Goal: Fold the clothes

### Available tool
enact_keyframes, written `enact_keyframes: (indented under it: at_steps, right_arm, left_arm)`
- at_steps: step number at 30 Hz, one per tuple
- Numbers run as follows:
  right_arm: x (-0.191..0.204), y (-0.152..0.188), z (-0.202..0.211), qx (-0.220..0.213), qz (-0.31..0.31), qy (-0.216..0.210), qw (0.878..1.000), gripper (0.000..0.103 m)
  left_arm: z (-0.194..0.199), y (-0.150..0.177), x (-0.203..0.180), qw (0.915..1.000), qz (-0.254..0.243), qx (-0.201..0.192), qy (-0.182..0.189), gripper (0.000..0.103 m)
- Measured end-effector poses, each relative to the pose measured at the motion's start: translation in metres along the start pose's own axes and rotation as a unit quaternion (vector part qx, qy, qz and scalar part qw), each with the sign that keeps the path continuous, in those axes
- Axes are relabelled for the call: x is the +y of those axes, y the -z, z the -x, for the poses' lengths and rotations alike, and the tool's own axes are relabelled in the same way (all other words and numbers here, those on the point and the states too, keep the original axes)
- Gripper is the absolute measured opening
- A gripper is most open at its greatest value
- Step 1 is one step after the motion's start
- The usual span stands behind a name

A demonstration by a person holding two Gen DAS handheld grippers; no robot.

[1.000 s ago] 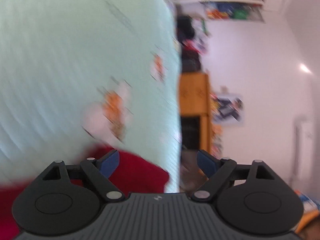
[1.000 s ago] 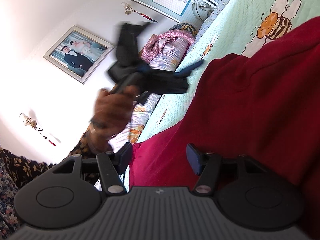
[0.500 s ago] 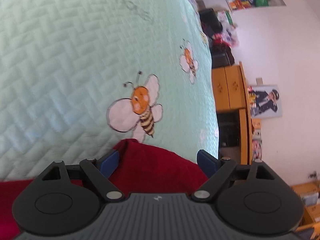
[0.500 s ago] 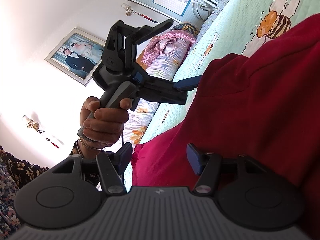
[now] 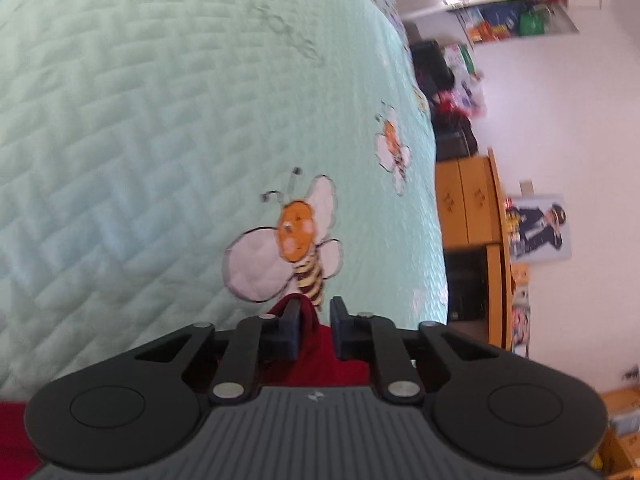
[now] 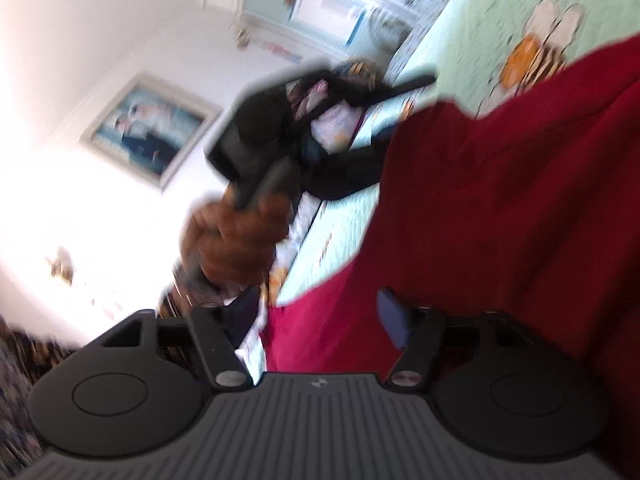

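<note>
A dark red garment (image 5: pixel 316 356) lies on a mint quilted bedspread (image 5: pixel 160 120) printed with bees. My left gripper (image 5: pixel 316 330) is closing. Its jaws stand narrow, with a raised corner of the red cloth pinched between the pads. In the right wrist view the red garment (image 6: pixel 500 200) fills the right half. My right gripper (image 6: pixel 320 316) is opening wide, with the garment's edge lying loosely between its fingers. A hand (image 6: pixel 240 236) holds the left gripper's body (image 6: pixel 280 140) just beyond that edge, blurred.
Beyond the bed's far edge stand a wooden cabinet (image 5: pixel 468 216) and a poster (image 5: pixel 536 224) on a white wall. A framed photo (image 6: pixel 152 136) hangs on the wall in the right wrist view. A floral sleeve (image 6: pixel 16 360) shows at the lower left.
The left jaws went from wide open to narrow around the red cloth's corner, and that gripper tipped down toward the bed. The right jaws spread wider.
</note>
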State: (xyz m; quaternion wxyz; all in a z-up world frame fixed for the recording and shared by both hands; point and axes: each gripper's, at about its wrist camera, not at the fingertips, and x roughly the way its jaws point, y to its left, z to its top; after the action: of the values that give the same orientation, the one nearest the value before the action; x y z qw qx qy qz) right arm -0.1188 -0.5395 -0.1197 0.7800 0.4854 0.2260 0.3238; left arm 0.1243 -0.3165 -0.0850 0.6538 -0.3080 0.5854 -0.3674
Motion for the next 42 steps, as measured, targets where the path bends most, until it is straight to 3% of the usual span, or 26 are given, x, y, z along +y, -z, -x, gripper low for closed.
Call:
enact_keyframes:
  at_steps: [2, 4, 7, 8, 11, 13, 15, 18, 27, 29, 30, 31, 33, 38, 40, 42]
  right_arm:
    - [0.012, -0.010, 0.021, -0.048, 0.002, 0.002, 0.999, 0.085]
    - [0.021, -0.024, 0.042, -0.091, 0.010, 0.033, 0.995, 0.085]
    - [0.025, -0.049, 0.051, -0.091, 0.027, 0.132, 0.987, 0.085]
    - [0.023, -0.056, 0.051, -0.082, 0.027, 0.143, 0.986, 0.083]
    - [0.021, -0.065, 0.045, -0.065, 0.027, 0.124, 0.990, 0.082]
    - [0.020, -0.065, 0.040, -0.068, 0.019, 0.116, 0.991, 0.082]
    - [0.015, -0.063, 0.041, -0.075, 0.006, 0.113, 0.991, 0.082]
    - [0.007, -0.057, 0.045, -0.082, -0.010, 0.119, 0.989, 0.082]
    - [0.002, -0.054, 0.053, -0.100, -0.013, 0.130, 0.986, 0.082]
    - [0.001, -0.055, 0.051, -0.098, -0.013, 0.132, 0.986, 0.082]
    - [0.001, -0.057, 0.048, -0.097, -0.012, 0.134, 0.986, 0.082]
    - [0.001, -0.059, 0.046, -0.096, -0.011, 0.137, 0.986, 0.082]
    - [0.000, -0.063, 0.041, -0.097, -0.011, 0.146, 0.984, 0.082]
    - [-0.014, -0.070, 0.030, -0.090, -0.031, 0.211, 0.973, 0.078]
    - [-0.025, -0.067, 0.034, -0.097, -0.042, 0.239, 0.965, 0.056]
    - [-0.031, -0.065, 0.040, -0.101, -0.049, 0.270, 0.956, 0.015]
  left_arm:
    - [0.007, 0.002, 0.005, 0.9998, 0.005, -0.019, 0.007, 0.013]
    - [0.014, -0.001, 0.006, 0.9990, 0.005, -0.042, 0.015, 0.010]
    - [0.018, -0.003, 0.007, 0.9984, 0.007, -0.049, 0.029, 0.010]
    - [0.019, -0.003, 0.007, 0.9984, 0.009, -0.043, 0.035, 0.010]
    - [0.022, 0.002, -0.002, 0.9982, -0.002, -0.027, 0.054, 0.013]
    - [0.029, 0.005, -0.008, 0.9988, -0.018, -0.027, 0.036, 0.044]
    - [0.032, 0.005, -0.010, 0.9994, -0.020, -0.025, 0.016, 0.066]
    - [0.031, 0.002, -0.011, 0.9999, -0.012, -0.011, -0.007, 0.066]
    - [0.003, -0.007, -0.023, 0.9969, -0.013, 0.076, -0.015, 0.066]
    - [-0.006, -0.007, -0.018, 0.9962, -0.001, 0.087, -0.003, 0.060]
    - [-0.011, -0.008, -0.015, 0.9962, 0.007, 0.087, -0.003, 0.047]
    - [-0.013, -0.007, -0.011, 0.9967, 0.018, 0.079, -0.004, 0.026]
    - [-0.013, -0.007, 0.000, 0.9976, 0.042, 0.056, -0.001, 0.006]
    - [0.000, 0.002, 0.031, 0.9949, 0.092, -0.008, 0.041, 0.002]
    - [0.001, 0.006, 0.039, 0.9932, 0.106, -0.015, 0.044, 0.001]
    - [0.002, 0.009, 0.043, 0.9922, 0.114, -0.020, 0.044, 0.001]
